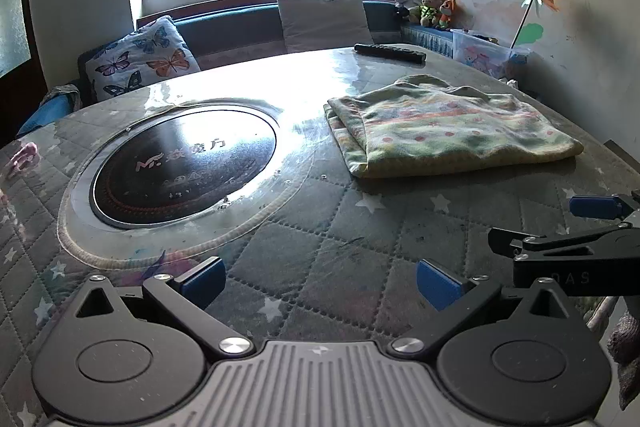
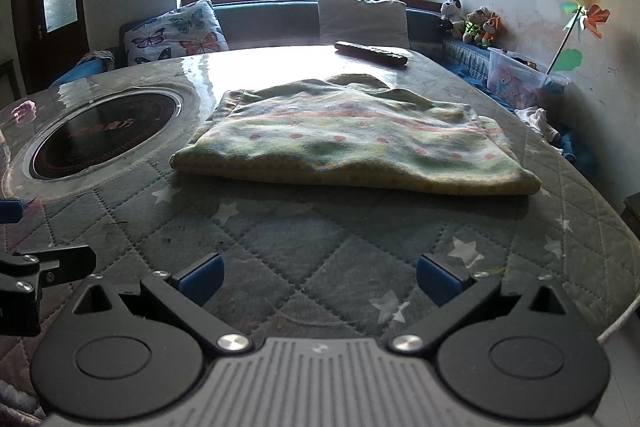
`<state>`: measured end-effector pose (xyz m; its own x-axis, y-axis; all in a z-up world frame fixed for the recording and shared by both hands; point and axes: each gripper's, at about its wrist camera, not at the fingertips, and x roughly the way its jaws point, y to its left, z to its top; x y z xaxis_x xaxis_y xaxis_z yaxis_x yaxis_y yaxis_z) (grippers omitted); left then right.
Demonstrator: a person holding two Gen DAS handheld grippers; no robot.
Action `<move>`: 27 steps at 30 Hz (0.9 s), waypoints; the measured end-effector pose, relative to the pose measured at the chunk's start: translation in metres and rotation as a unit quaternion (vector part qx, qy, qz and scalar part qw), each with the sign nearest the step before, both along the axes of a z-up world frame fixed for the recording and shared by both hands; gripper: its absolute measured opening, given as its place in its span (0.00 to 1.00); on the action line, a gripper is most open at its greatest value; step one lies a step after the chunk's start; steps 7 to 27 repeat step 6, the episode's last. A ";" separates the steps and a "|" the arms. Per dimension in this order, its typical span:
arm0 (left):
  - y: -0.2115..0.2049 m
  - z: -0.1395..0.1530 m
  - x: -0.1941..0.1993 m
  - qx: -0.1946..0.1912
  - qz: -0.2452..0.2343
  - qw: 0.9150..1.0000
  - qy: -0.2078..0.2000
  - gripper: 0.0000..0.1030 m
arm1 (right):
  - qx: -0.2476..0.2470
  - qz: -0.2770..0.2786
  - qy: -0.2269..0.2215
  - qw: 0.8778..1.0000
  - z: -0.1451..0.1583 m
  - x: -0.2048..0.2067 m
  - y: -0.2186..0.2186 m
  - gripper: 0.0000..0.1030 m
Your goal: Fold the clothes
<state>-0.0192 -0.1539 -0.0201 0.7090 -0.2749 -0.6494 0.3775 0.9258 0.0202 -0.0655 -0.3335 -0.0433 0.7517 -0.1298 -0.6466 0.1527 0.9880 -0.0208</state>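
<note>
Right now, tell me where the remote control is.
The remote control lies at the table's far edge, beyond the folded garment, just before the white cushion.

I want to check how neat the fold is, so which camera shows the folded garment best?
The right wrist view: the folded garment lies straight ahead of the open right claw, so its whole top and near edge show. The left wrist view has it off to the right, showing mainly its stacked left edge.

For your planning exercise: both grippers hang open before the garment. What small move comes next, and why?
Probably hold both back: the green-and-yellow spotted fleece garment already lies folded flat on the quilted star-patterned table cover, and the left gripper and right gripper are open, apart from it.
</note>
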 end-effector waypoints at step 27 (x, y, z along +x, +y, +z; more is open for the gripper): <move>0.000 0.002 -0.005 0.001 0.001 1.000 -0.006 1.00 | -0.001 0.005 -0.003 1.000 0.002 -0.003 0.004 1.00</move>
